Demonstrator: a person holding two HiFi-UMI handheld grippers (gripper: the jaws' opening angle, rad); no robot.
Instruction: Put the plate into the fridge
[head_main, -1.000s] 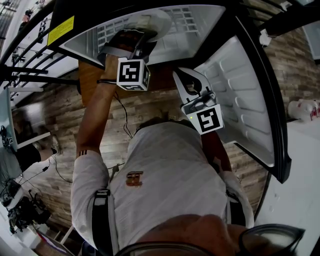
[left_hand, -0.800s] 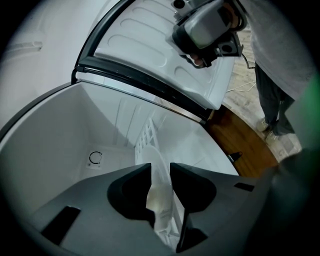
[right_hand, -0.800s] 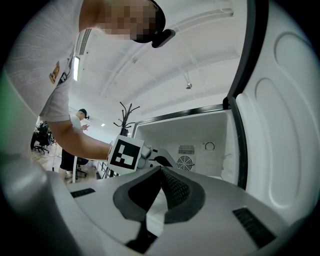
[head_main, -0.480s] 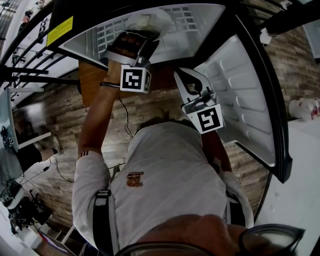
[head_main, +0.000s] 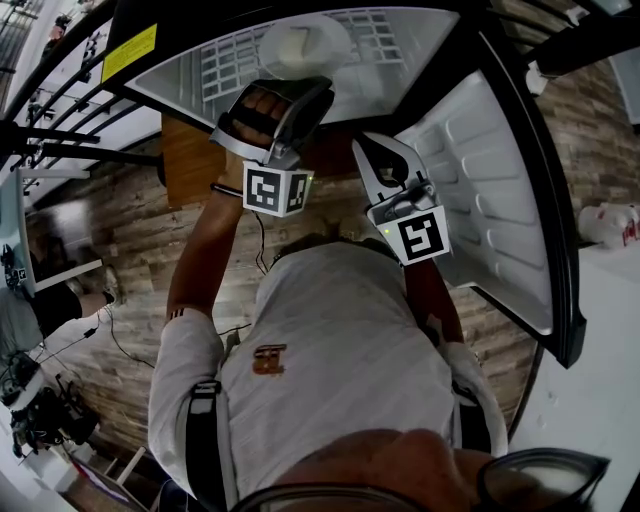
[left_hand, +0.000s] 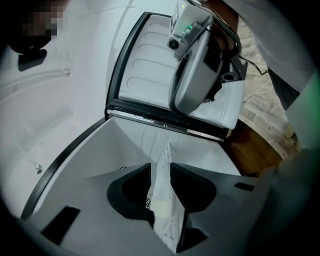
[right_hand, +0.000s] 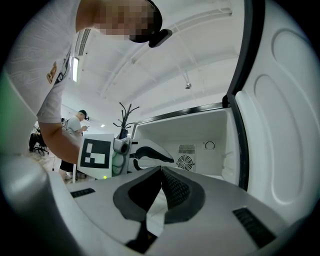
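A white plate (head_main: 305, 45) lies on the wire shelf (head_main: 225, 62) inside the open fridge, in the head view. My left gripper (head_main: 305, 92) is just in front of the shelf, a short way back from the plate. Its jaws stand apart and are closing slightly, with nothing between them; in the left gripper view (left_hand: 161, 167) only the white fridge interior shows through the gap. My right gripper (head_main: 360, 148) is held beside it at the fridge mouth, shut and empty (right_hand: 161, 171). The right gripper view also shows the left gripper (right_hand: 150, 154) before the fridge's back wall.
The fridge door (head_main: 480, 200) stands wide open on the right, its moulded inner panel facing me. A fan grille (right_hand: 185, 163) sits in the fridge's back wall. A wooden floor (head_main: 130, 230) lies below, and a white counter (head_main: 600, 360) is at the right.
The left gripper has let go of the plate and drawn back toward me. The plate stays on the wire shelf. The right gripper has barely moved.
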